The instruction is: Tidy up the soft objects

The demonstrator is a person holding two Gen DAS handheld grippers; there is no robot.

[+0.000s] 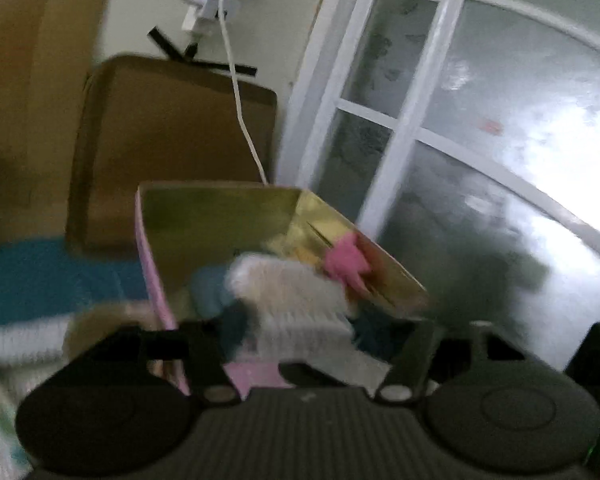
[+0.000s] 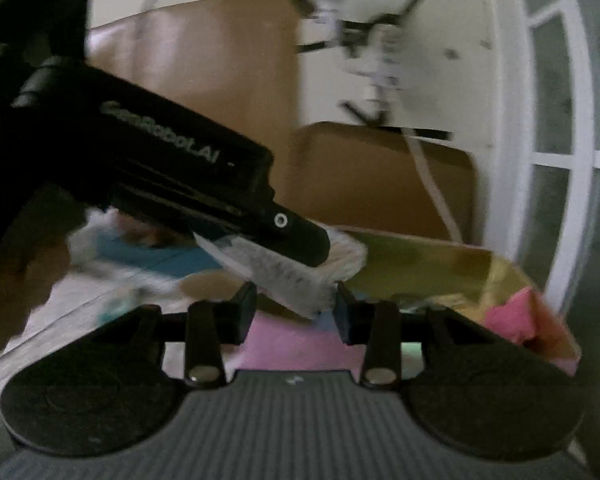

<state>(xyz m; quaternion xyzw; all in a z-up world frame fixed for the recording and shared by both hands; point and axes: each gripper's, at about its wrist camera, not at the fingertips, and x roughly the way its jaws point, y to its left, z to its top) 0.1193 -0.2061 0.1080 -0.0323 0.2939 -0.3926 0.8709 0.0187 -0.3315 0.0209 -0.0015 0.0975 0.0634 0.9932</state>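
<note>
Two soft items, white fluffy cloth (image 1: 292, 292) and pink piece (image 1: 346, 260), in gold-lined box (image 1: 220, 216); left gripper (image 1: 300, 344) jaws wide, empty; right gripper (image 2: 296, 312) jaws half-open, empty; more cloth outside

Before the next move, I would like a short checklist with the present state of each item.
1. Box open at the top: ok.
2. Pink item inside the box: ok.
3. White fluffy item over the box, in front of the left gripper: ok; whether it rests inside, cannot tell.
4. Left jaws free of it: cannot tell, the picture is blurred.
5. Right gripper empty, jaws apart: ok.
6. Grippers clear of each other: not ok, the left one crosses close in front of the right jaws.
</note>
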